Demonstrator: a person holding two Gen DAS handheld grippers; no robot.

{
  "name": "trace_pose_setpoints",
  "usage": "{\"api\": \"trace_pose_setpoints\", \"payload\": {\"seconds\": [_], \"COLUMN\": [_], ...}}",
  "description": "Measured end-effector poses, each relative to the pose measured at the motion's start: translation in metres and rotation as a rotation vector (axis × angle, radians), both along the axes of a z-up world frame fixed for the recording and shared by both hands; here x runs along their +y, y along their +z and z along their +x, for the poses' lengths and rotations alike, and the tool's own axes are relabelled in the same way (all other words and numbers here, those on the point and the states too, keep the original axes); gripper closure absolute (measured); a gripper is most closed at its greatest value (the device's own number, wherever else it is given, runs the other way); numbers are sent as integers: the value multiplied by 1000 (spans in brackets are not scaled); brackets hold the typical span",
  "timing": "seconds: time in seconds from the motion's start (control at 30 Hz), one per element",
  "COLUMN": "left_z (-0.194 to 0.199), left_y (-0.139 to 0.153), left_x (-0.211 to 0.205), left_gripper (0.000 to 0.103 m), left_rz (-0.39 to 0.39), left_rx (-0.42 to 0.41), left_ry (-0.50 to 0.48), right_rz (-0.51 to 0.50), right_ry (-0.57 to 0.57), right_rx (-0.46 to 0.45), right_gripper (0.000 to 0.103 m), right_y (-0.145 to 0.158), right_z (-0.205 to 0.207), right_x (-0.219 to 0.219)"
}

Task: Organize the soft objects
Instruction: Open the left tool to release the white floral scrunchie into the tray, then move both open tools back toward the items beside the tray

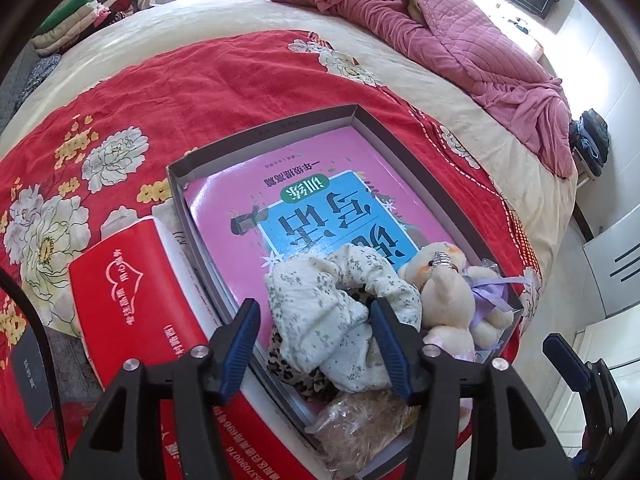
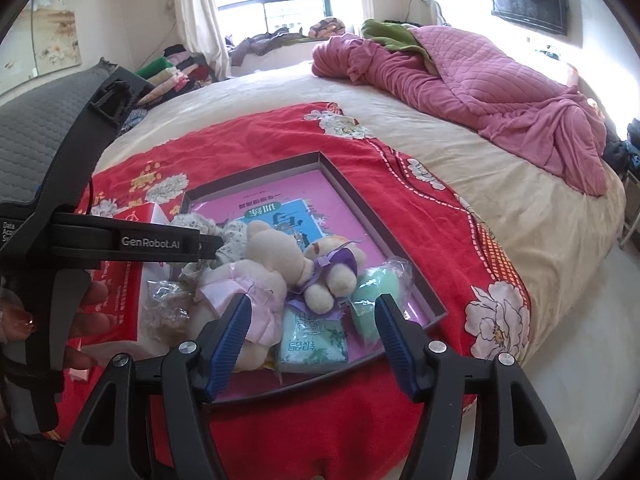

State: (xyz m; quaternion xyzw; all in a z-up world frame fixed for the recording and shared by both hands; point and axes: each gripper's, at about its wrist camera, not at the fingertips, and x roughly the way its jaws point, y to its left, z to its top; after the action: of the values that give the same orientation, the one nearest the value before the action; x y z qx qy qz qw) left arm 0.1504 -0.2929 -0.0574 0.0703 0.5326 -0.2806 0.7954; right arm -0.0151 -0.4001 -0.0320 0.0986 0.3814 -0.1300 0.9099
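Shallow grey box tray (image 2: 384, 216): lies flat on the red floral blanket (image 2: 280, 132) of the bed (image 2: 500, 200), long axis running from the near edge of the bed away toward its far side. Bottom lined with a pink book (image 2: 344, 216).

Soft objects, all heaped at the tray's near end:
- cream floral cloth (image 1: 320, 300), crumpled, over a leopard-print piece (image 1: 288, 364);
- cream plush bear (image 2: 276, 252), lying on its side, beside a smaller plush with a purple ribbon (image 2: 332, 276);
- green puff in clear wrap (image 2: 372, 300), near right corner;
- pale green packet (image 2: 312, 340), flat at the near wall.

Red carton (image 1: 140, 308): just outside the tray's left wall.

Left hand-held gripper (image 1: 316, 344): jaws apart, astride the floral cloth, not pinching it.
Right hand-held gripper (image 2: 312, 340): jaws wide, over the packet, gripping nothing.
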Motion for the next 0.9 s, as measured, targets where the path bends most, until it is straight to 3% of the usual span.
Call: {"api": "trace_pose_setpoints", "payload": {"seconds": [0.23, 0.73, 0.9], "left_z": [-3, -15, -22], "left_y": [7, 32, 40], "left_x": [4, 14, 18], "left_gripper": [29, 27, 21], "left_rz": [-10, -25, -28], "left_rx": [-13, -60, -75], "left_ry": [2, -2, -3], "right_rz": [5, -6, -10], "right_ry": [-11, -21, -24], "right_rx": [-10, -33, -44], "right_gripper": [37, 32, 30], "right_y": [3, 15, 21], "right_z": [-3, -7, -9], "right_x": [-1, 3, 5]}}
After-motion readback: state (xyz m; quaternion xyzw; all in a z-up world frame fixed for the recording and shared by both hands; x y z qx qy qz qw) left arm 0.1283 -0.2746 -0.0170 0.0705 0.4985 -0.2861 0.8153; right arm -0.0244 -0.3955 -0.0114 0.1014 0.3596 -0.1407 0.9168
